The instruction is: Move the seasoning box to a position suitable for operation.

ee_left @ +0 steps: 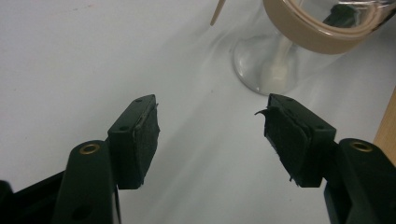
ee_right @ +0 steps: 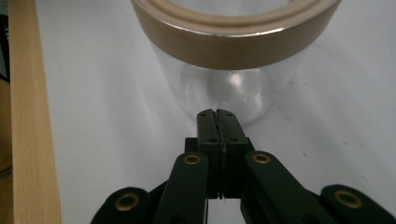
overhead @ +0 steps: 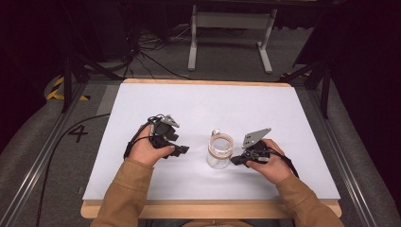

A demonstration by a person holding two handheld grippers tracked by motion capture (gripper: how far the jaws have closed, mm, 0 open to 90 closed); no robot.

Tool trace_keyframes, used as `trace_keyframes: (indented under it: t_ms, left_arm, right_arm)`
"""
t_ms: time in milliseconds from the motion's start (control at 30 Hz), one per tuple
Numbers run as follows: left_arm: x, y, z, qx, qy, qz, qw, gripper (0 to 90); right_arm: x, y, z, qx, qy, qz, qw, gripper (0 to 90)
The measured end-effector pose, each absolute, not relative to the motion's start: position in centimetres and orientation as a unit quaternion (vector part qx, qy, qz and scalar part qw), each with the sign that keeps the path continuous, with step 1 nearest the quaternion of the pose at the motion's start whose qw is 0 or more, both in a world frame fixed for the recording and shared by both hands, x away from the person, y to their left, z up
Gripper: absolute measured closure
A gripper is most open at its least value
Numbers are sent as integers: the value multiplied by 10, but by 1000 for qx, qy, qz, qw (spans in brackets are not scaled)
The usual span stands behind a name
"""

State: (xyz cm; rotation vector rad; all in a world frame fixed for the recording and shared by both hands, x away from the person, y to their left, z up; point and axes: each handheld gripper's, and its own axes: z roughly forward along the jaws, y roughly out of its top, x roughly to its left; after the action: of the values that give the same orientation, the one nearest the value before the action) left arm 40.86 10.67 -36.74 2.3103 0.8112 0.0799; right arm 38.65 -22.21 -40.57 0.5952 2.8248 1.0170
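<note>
Hidden or cut off: in the left gripper view the clear glass jar with a tan band round its rim [ee_left: 299, 42] is cropped by the top edge, so just its base and part of the band show; in the right gripper view the jar's mouth [ee_right: 233, 51] runs off the top.
Hard to make out: a small silvery piece at the jar's far rim [overhead: 215, 132] in the high view, too small to identify.
Jar look: transparent, round, upright on the white table top [overhead: 198, 104], seemingly empty; the tan band circles the open top.
Jar place: between the two grippers, just ahead of the right gripper's tips and ahead and to the right of the left gripper's jaws, apart from them.
Left gripper [ee_left: 210, 135]: jaws spread wide with bare table between the pads, gripping nothing; the right pad's lining looks frayed at its edge.
Right gripper [ee_right: 218, 122]: jaws pressed together, nothing between them, tips just short of or touching the jar's lower wall; cannot tell which.
Table edge: a pale wooden border [ee_right: 28, 116] runs to the left of the right gripper.
</note>
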Motion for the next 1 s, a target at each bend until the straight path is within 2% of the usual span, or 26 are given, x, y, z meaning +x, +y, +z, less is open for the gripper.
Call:
trace_keyframes:
  t_ms: [633, 800, 1000]
  left_arm:
    - [410, 108, -367, 882, 313, 36, 350, 370]
    - [410, 108, -361, 870, 311, 44, 381, 437]
    - [408, 106, -345, 834, 302, 59, 457, 591]
  right_arm:
    - [380, -210, -406, 172, 923, 343, 28, 900]
    - [379, -223, -396, 187, 914, 357, 38, 900]
    - [377, -247, -384, 213, 899, 378, 59, 900]
